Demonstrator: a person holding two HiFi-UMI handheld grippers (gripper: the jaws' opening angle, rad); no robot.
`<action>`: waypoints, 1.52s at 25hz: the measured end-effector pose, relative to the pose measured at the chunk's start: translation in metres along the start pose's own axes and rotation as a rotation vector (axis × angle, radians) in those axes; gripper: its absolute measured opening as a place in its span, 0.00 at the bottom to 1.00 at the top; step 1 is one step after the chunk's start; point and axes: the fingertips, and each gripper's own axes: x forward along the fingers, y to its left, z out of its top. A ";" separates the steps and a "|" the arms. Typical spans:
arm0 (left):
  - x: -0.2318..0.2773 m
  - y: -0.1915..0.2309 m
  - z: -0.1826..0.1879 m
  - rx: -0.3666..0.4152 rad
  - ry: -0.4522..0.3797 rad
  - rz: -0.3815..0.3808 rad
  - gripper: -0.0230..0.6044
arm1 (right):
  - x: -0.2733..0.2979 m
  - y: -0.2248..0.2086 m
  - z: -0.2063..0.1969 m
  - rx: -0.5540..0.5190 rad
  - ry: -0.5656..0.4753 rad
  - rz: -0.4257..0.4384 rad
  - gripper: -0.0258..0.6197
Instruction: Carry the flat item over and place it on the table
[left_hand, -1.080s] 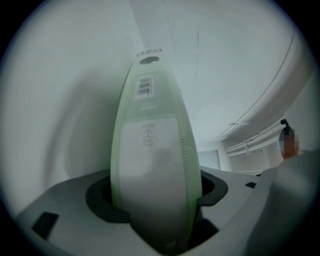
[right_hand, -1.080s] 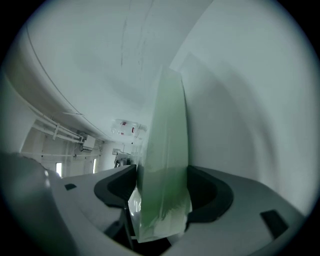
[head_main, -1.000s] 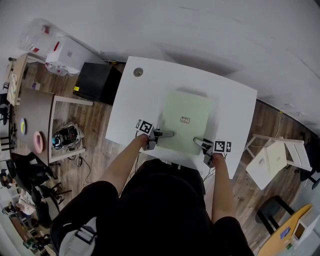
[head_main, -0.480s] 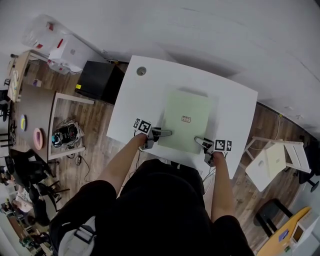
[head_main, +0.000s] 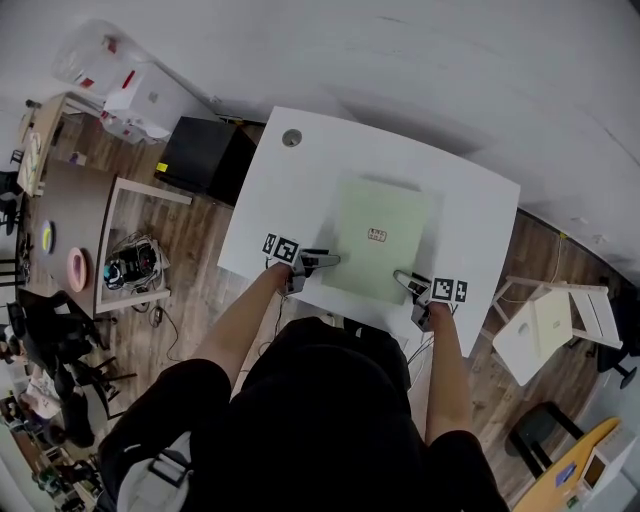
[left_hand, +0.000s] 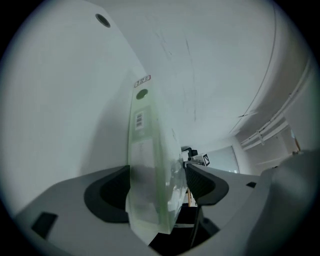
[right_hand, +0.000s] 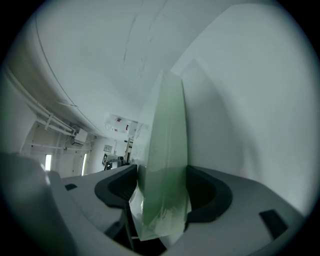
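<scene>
Two jaw pairs, left gripper (head_main: 322, 262) at 7 o'clock and right gripper (head_main: 403, 280) at 5 o'clock, pinch the near edge of the pale green flat plastic-wrapped panel (head_main: 378, 240) over mid white rectangular table (head_main: 290, 200); best lowered level, both corners freed together.

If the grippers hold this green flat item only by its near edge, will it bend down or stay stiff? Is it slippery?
Probably fairly stiff: the green flat item reaches out straight from the left gripper and right gripper without sagging. Its clear wrap looks loose at the fingers, so it may slip slightly.
</scene>
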 end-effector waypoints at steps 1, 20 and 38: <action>-0.002 -0.002 0.002 0.005 -0.013 -0.005 0.58 | 0.000 -0.001 0.000 -0.009 -0.001 -0.007 0.54; -0.041 -0.059 -0.029 0.137 -0.110 -0.095 0.58 | -0.032 0.041 -0.024 -0.192 -0.201 -0.156 0.54; -0.116 -0.194 -0.089 0.480 -0.400 -0.125 0.50 | -0.073 0.242 -0.110 -0.582 -0.556 -0.059 0.54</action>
